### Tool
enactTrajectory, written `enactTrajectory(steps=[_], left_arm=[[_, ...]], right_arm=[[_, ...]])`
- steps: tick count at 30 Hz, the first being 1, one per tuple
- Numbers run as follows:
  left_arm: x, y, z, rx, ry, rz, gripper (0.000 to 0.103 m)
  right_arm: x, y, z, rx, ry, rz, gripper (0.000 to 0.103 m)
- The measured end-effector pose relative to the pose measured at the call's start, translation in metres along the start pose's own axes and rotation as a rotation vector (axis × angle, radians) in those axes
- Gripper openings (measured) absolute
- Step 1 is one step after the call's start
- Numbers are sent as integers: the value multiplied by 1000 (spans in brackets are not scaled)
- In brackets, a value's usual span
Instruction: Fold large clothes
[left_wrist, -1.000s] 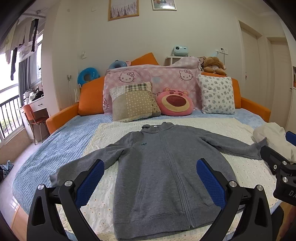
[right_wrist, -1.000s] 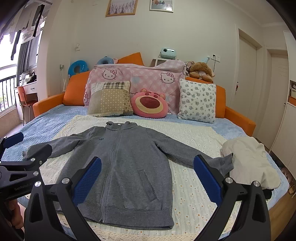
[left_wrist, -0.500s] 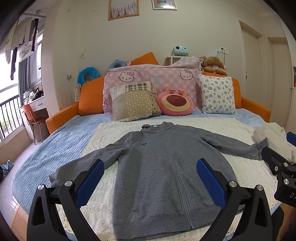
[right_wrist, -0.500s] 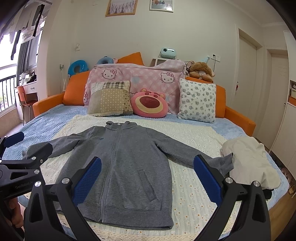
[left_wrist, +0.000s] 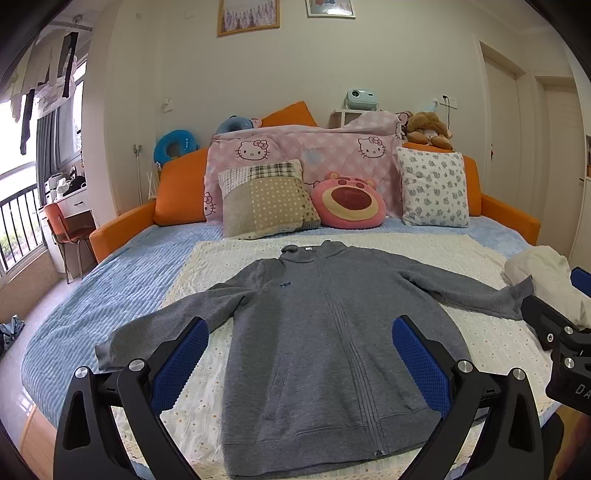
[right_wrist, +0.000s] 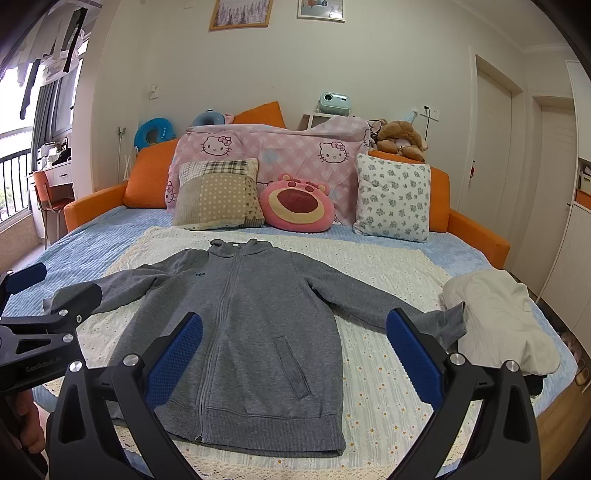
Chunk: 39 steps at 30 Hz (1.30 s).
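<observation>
Left wrist view: a grey zip hoodie (left_wrist: 332, 332) is seen spread flat, front up, sleeves out, on a cream dotted blanket (left_wrist: 480, 339) over the bed. The left gripper (left_wrist: 299, 354) and right gripper (right_wrist: 291, 350) are held wide apart, empty, above its hem. Soft, thick, limp fleece is judged; cuffs or ribbed hem corners are best pinched.

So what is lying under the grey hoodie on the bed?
Under the grey hoodie lies a cream blanket with small dots, spread over a blue quilt. Whether anything else sits beneath the hoodie cannot be seen; the fabric covers it.
</observation>
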<state>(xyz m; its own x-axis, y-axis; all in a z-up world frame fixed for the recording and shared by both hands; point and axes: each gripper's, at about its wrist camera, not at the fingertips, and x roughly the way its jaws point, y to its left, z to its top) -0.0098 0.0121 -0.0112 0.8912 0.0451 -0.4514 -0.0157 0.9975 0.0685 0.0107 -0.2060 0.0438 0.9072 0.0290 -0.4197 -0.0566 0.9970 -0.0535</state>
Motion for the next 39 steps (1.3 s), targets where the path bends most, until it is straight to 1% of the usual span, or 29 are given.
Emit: enactTrajectory(steps=[7,11,16,20,21,24,26,28,30,31,34,36,38,39], left_arm=[[20,-16,-7,2,46,-7,101],[33,-23,1,8,53,-2,101],[54,-39,12,27,73,-19,101],[79,-57,23,41,88,-74,101],[89,-65,29,44,97,-94,101],[116,-87,45,49,96,-120,101],[135,-93,56,42,96,-128,101],[162,-110,68,19,100,-163,101],[183,-120,74,-8,110,-191,101],[200,-129,78,-22,120,-206,101],[248,-152,86,-47,153,-215,101],[276,-167,87,-65,171,-256,101],[315,-187,87,-85,211,-314,101],[328,-193,87,-88,228,-328,101]], right_arm=[[9,-4,-3,0,8,1,98],[18,-13,-3,12,14,-15,98],[30,-27,-4,15,4,-20,98],[40,-46,-4,10,-27,-28,98],[43,-53,-3,14,-30,-34,98],[58,-82,0,44,-26,-67,98],[66,-100,1,62,-24,-82,98],[78,-117,2,69,-24,-84,98],[89,-131,2,60,-25,-87,98],[95,-136,2,52,-22,-89,98],[115,-158,3,39,-4,-102,98],[129,-175,3,48,18,-107,98],[144,-192,3,59,52,-102,98],[149,-198,3,62,64,-103,98]])
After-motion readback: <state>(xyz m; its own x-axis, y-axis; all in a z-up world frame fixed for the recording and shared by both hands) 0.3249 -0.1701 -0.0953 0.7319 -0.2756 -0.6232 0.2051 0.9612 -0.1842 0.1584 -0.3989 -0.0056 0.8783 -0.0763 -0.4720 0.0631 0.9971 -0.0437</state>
